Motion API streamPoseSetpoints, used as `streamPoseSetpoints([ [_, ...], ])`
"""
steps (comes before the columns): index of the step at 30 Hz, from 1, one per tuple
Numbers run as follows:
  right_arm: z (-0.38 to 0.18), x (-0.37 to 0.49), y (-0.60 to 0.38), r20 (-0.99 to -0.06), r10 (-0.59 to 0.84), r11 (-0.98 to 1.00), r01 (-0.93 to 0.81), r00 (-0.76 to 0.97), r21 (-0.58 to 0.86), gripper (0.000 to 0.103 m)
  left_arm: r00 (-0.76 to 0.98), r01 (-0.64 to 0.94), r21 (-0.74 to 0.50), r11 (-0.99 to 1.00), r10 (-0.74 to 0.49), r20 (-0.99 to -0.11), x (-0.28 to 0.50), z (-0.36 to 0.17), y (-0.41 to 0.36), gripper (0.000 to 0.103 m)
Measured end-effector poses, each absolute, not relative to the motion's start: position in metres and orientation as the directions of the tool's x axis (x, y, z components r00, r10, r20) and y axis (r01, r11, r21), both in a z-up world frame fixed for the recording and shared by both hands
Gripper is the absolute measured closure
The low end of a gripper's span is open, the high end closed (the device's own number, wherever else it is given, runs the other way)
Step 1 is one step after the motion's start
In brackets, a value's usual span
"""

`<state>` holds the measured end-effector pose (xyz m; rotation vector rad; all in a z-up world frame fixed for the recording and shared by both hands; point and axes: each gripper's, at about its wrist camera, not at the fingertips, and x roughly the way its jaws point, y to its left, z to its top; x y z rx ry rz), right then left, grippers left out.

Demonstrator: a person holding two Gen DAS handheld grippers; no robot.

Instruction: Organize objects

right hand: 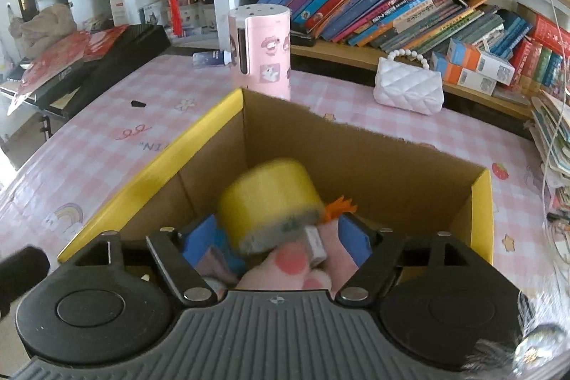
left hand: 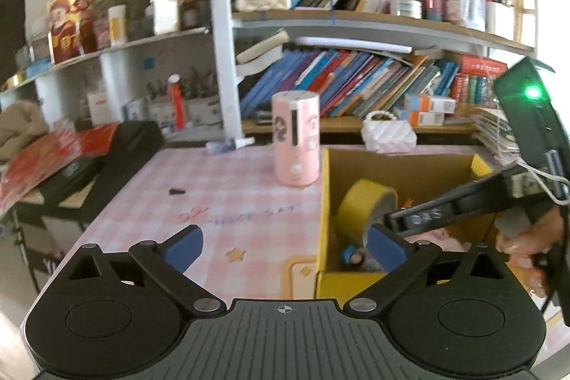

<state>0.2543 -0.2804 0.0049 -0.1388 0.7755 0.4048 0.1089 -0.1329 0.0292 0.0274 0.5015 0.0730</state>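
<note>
My left claw [left hand: 285, 246] hung released over the table [left hand: 249, 202]; my right claw [right hand: 276, 237] gaped above the yellow tape roll [right hand: 267, 198] inside the cardboard box [right hand: 356, 145].

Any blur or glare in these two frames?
Right wrist view: yellow tape roll in the cardboard box is motion-smeared, and glare flares at the lower right corner. Left wrist view: tape roll sharper; shelves bow from fisheye; far right edge blown out.

Yellow tape roll [right hand: 270, 198] in a brown, yellow-edged box [right hand: 356, 145] on pink-white checked tablecloth [left hand: 228, 187].
</note>
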Motion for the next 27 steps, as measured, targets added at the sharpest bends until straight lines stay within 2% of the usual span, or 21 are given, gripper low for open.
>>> streamPoseSetpoints([
  [1, 0.005, 0.25, -0.28, -0.71, 0.29, 0.918, -0.396, 0.641, 0.017, 0.019, 0.874, -0.068, 0.038, 0.997, 0.078, -0.48, 0.106, 0.029, -0.13, 0.003],
  [7, 0.006, 0.225, -0.288, -0.707, 0.248, 0.941, -0.339, 0.662, 0.012, 0.018, 0.884, -0.05, 0.033, 0.998, 0.06, -0.464, 0.085, 0.03, -0.122, 0.002],
  [16, 0.028, 0.159, -0.296, -0.603, 0.188, 0.981, -0.176, 0.775, 0.08, 0.019, 0.888, -0.03, 0.035, 0.999, 0.043, -0.458, 0.054, 0.034, -0.109, 0.002],
  [27, 0.025, 0.066, -0.274, -0.561, 0.114, 0.993, -0.07, 0.82, 0.099, 0.017, 0.865, -0.051, 0.048, 0.998, 0.069, -0.497, 0.014, 0.029, -0.082, 0.002],
])
